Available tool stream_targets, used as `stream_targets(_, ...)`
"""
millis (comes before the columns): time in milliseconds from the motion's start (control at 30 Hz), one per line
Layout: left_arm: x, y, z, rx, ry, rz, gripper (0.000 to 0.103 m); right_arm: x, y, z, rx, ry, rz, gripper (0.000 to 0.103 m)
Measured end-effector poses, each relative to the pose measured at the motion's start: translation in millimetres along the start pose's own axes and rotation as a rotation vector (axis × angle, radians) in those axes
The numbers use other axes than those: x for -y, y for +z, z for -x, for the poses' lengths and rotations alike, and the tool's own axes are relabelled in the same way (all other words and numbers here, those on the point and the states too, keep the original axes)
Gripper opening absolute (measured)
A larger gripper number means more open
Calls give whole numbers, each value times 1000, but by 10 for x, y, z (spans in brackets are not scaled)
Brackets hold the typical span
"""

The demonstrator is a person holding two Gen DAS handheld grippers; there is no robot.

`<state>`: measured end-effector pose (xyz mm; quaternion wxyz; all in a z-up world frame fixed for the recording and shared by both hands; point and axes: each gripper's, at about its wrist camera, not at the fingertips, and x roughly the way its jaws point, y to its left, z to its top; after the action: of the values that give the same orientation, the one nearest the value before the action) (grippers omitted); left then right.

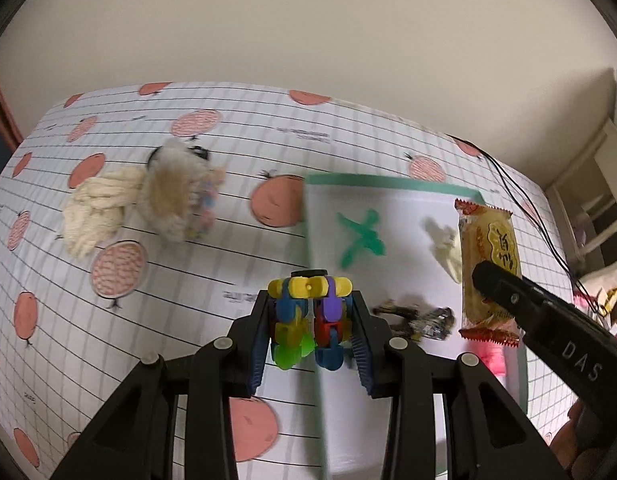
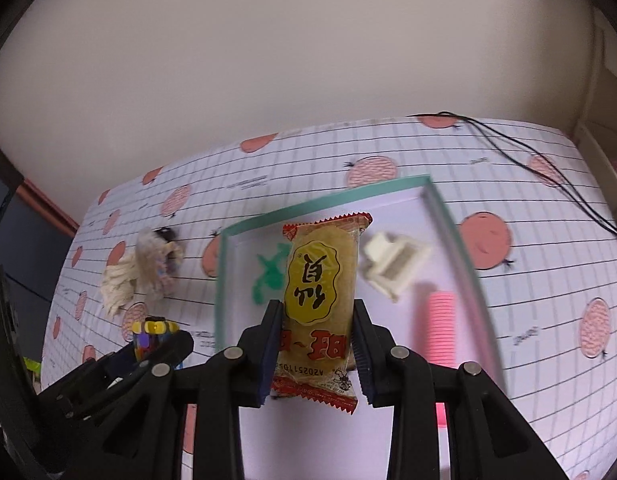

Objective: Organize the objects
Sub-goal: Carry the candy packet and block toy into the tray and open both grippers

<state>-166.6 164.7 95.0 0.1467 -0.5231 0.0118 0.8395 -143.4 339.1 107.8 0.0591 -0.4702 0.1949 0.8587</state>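
Observation:
My left gripper (image 1: pixel 310 330) is shut on a colourful plastic link toy (image 1: pixel 308 320), held above the left edge of a white tray with a green rim (image 1: pixel 392 185). My right gripper (image 2: pixel 315 340) is shut on a yellow snack packet with red ends (image 2: pixel 320 280), lifted over the same tray (image 2: pixel 328 200). In the tray lie a cream plastic clip (image 2: pixel 394 266), a pink comb-like piece (image 2: pixel 440 328) and a green X mark (image 1: pixel 360 240). The left gripper with the link toy (image 2: pixel 152 334) shows at the lower left of the right wrist view.
A fluffy beige and cream bundle of hair ties (image 1: pixel 148 204) lies left of the tray on the fruit-patterned tablecloth (image 1: pixel 68 300). A dark foil wrapper (image 1: pixel 416 318) lies in the tray. Black cables (image 1: pixel 520 196) run off the table's right corner. A wall stands behind.

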Motion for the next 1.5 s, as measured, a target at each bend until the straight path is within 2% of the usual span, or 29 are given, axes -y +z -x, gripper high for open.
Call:
stream_targets(267, 321, -121, -46, -29, -18, -55, 39, 185, -35, 51, -11, -39, -4, 35)
stream_targets(433, 437, -230, -96, -62, -14, -84, 39, 267, -118, -45, -67, -65, -8, 35)
stream_targets(1033, 561, -552, -404, -196, -5, -138, 39, 298, -340, -365, -203, -115, 28, 35)
stream_targets(1500, 547, -617, -464, -210, 4, -145, 39, 298, -429, -511, -243, -118, 36, 35)
